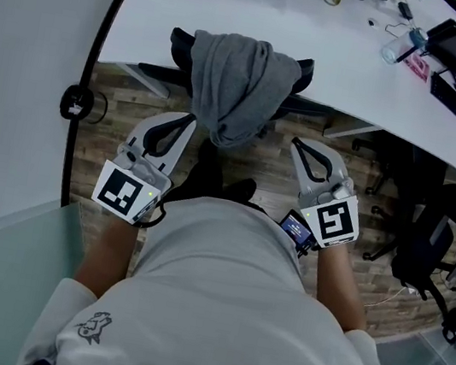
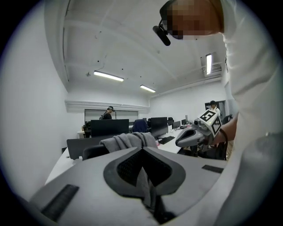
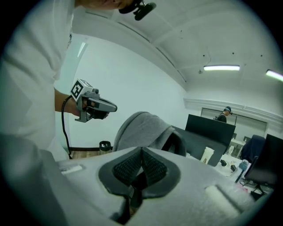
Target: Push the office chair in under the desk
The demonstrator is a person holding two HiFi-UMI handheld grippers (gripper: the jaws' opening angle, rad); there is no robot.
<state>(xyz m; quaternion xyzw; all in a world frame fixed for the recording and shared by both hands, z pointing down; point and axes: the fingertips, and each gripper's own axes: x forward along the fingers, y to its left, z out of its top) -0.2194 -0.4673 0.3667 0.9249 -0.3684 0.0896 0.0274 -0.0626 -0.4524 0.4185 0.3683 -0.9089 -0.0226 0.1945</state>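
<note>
1. The chair is black, with a grey garment draped over its backrest and hanging down the near side.
2. It sits straight ahead of me, pushed up against the curved edge of the white surface. Its backrest pokes up at the edge and a black armrest shows on each side.
3. Left gripper: jaws closed, pads together, nothing between them. It is on the near side of the chair, left of the garment and not touching it.
4. Right gripper: jaws also closed and empty. It is right of the garment and clear of the chair.
5. Both gripper views agree: the pads meet in the middle, with the covered backrest beyond them.
6. Hidden: the seat and base are under the surface, so I can't tell how far in the chair sits. The garment covers most of the backrest.
7. There is a dark shape on the wood floor between the grippers. I can't tell whether it is the chair base or shoes.
8. My torso blocks the lower half of the head view.
9. On the far right of the surface are a bottle and a keyboard. The items along the top edge are cut off.
10. A second chair stands at right, partly out of frame.
</note>
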